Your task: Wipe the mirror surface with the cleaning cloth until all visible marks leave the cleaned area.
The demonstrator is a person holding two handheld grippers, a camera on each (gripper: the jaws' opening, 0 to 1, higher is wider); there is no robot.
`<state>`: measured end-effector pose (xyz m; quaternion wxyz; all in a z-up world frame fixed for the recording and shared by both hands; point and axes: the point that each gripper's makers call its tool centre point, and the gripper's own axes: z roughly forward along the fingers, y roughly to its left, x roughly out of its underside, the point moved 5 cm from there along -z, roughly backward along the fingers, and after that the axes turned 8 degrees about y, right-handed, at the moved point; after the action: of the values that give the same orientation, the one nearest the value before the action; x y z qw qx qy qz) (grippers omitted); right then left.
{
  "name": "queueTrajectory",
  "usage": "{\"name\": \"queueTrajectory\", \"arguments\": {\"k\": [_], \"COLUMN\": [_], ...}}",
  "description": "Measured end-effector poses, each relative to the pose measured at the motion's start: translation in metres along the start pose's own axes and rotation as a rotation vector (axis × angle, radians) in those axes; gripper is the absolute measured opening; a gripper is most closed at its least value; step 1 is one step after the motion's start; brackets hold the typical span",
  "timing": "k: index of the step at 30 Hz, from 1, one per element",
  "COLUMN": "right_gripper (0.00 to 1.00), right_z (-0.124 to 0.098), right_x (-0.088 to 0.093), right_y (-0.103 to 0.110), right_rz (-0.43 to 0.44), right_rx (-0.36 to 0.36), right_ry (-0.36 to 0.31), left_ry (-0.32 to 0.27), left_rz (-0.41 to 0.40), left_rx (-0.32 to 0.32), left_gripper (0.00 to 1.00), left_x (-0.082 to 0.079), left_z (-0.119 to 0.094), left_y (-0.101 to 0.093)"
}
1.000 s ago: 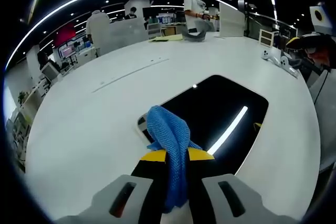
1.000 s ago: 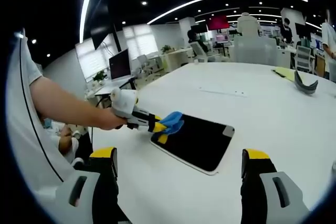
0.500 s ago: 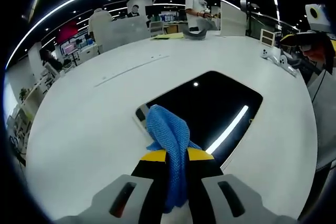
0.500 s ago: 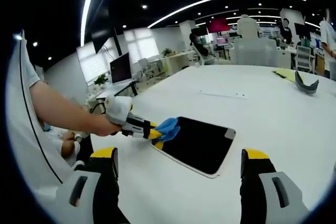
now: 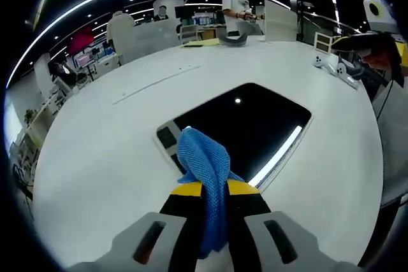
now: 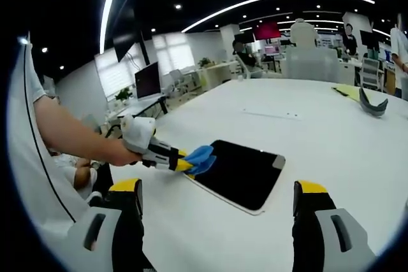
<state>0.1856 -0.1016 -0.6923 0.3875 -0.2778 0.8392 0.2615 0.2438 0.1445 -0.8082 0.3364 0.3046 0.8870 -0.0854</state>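
Your left gripper (image 5: 213, 189) has drawn back toward you over the last second: in the left gripper view the cloth's bunched end used to lie over the mirror's near edge, and now it sits at the near corner, with more of the dark glass open beyond it. In the right gripper view the same gripper (image 6: 185, 165) has slid away from the mirror's middle to its near-left edge. Your right gripper (image 6: 217, 199) has hardly shifted, and the mirror itself lies where it did on the table.

Your left hand (image 6: 116, 153) reaches out from your side with the forearm stretched forward and low over the table, the gripper pointing at the mirror. The left jaws are clenched on the blue cleaning cloth (image 5: 207, 164), which runs up between the yellow tips and bulges out ahead of them. The right jaws stand wide apart with nothing between them, held off above the white table (image 6: 331, 138), well short of the mirror.

The mirror (image 5: 255, 128) lies flat on the table just ahead of the left gripper, the cloth touching its near corner. It reflects a ceiling light strip.
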Motion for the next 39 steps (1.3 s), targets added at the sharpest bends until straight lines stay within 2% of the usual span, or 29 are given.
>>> {"name": "queueTrajectory", "arguments": {"k": [23,39], "right_gripper": [1.00,1.00], "right_z": [-0.007,-0.012], "right_x": [0.001,0.014], "right_y": [-0.007,-0.013], "right_rz": [0.015,-0.006], "right_rx": [-0.002,0.012], "right_ry": [-0.038,-0.013], "left_ry": [0.031,0.040], "left_rz": [0.048,0.134], "left_rx": [0.030,0.089], "left_gripper": [0.09,0.09], "left_x": [-0.005,-0.023], "left_z": [0.002,0.016], "left_y": [-0.031,-0.063]}}
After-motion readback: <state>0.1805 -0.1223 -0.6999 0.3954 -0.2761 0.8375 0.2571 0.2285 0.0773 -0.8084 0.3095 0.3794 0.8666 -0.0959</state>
